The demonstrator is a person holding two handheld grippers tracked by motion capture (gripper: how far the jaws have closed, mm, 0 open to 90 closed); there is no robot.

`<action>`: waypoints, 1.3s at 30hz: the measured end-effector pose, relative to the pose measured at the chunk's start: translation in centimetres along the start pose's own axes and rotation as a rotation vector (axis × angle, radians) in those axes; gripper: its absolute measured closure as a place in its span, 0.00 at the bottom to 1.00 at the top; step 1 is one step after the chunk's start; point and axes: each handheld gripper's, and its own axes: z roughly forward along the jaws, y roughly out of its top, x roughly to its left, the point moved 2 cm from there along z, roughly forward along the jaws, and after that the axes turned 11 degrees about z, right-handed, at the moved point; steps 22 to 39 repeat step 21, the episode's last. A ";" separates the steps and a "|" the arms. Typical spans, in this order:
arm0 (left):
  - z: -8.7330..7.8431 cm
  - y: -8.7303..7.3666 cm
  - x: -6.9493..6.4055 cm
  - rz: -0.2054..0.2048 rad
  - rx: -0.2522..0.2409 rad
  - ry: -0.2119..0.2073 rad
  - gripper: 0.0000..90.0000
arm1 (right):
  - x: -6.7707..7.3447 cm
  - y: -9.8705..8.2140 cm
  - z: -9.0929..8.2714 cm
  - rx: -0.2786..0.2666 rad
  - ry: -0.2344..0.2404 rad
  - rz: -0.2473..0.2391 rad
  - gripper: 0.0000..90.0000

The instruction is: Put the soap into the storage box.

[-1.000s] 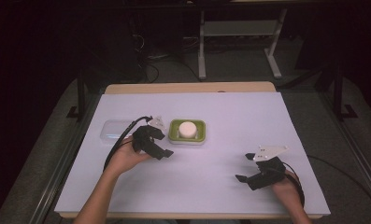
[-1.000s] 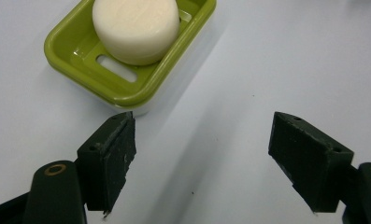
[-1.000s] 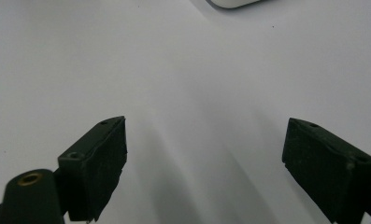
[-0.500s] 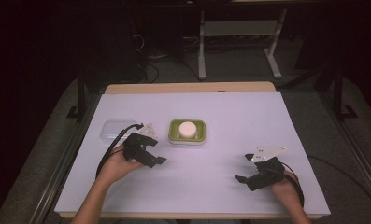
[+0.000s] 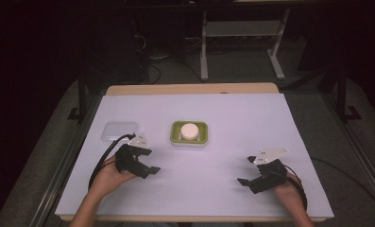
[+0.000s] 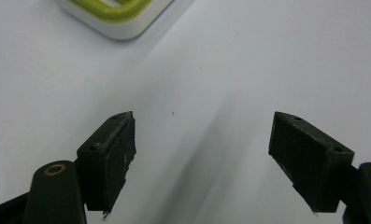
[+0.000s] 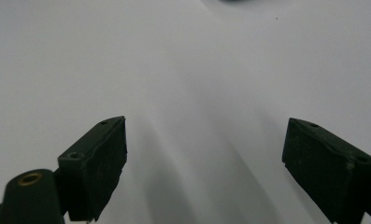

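Observation:
A green-rimmed square dish (image 5: 176, 137) holding a round white object (image 5: 189, 130) sits on the white table cover, a little left of centre. My left gripper (image 5: 150, 161) hovers near the table's front left, below and left of the dish, open with nothing in it. A corner of the dish (image 6: 113, 21) appears beyond my wide-open left gripper (image 6: 202, 140). My right gripper (image 5: 246, 170) rests at the front right, far from the dish. Bare white cover lies between the spread jaws of my right gripper (image 7: 204, 142).
A clear plastic lid or box (image 5: 119, 131) lies left of the dish, just behind my left hand. The table cover (image 5: 251, 123) ends at a wooden strip (image 5: 190, 89) at the back. Metal rails run along both sides, with dark floor beyond.
My left gripper has drawn back from beside the dish toward the front left of the table. The right gripper has stayed put.

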 end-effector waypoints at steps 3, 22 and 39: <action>-0.3 -0.7 -0.3 -0.003 -0.006 0.005 0.25 | 0.0 -0.1 0.0 0.000 -0.005 -0.002 0.15; -1.2 -4.0 -2.7 -0.001 -0.016 0.074 0.25 | -0.1 -0.2 -0.2 -0.007 -0.009 0.007 0.15; -1.2 -4.0 -2.7 -0.001 -0.016 0.074 0.25 | -0.1 -0.2 -0.2 -0.007 -0.009 0.007 0.15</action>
